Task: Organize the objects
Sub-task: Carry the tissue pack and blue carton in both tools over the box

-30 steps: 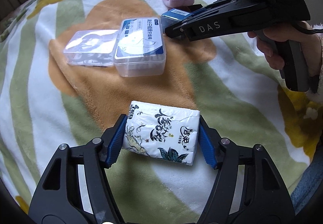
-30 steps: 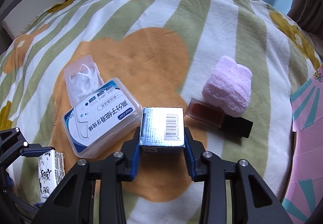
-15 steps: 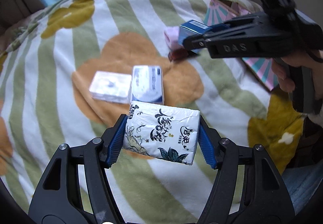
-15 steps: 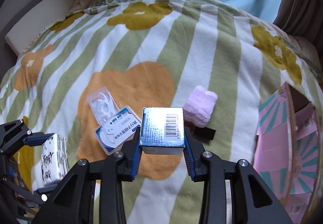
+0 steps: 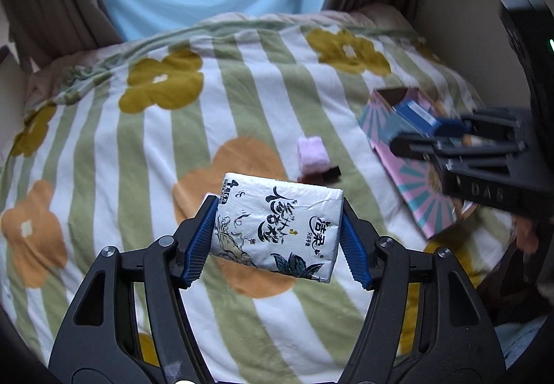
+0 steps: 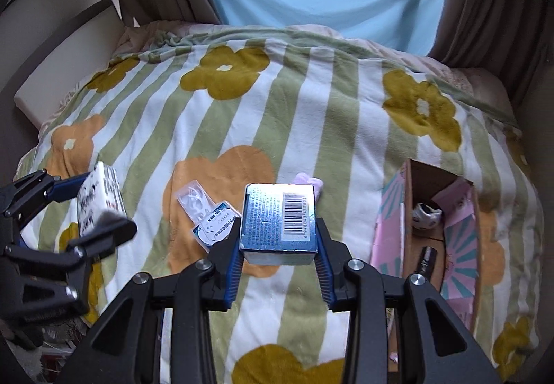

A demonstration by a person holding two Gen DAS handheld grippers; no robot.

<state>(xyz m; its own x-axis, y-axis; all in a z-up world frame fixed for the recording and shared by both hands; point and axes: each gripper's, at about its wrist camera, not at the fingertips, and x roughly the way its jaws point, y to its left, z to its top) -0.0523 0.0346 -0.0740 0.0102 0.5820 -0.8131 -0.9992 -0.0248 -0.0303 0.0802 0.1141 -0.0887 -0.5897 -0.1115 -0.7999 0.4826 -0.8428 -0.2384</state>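
Above the blanket (image 6: 311, 100), each claw gripping something: left (image 5: 278, 240) tissue pack (image 5: 277, 228), right (image 6: 278, 254) blue box (image 6: 278, 218).

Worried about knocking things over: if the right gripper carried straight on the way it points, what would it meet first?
Most likely the blanket just beyond the pink cloth; the right gripper, shut on the blue box, may clip that cloth. Depth is unclear.

The bed (image 6: 311, 100) lies bare across its far half, giving open passage there. Mid-bed, the clear floss case (image 6: 211, 218) and the pink towel (image 5: 311, 154) with a dark box (image 5: 322, 174) touching it take up the centre. At the right edge the open pink carton (image 6: 460, 211) stands as a walled obstacle, already holding small items.
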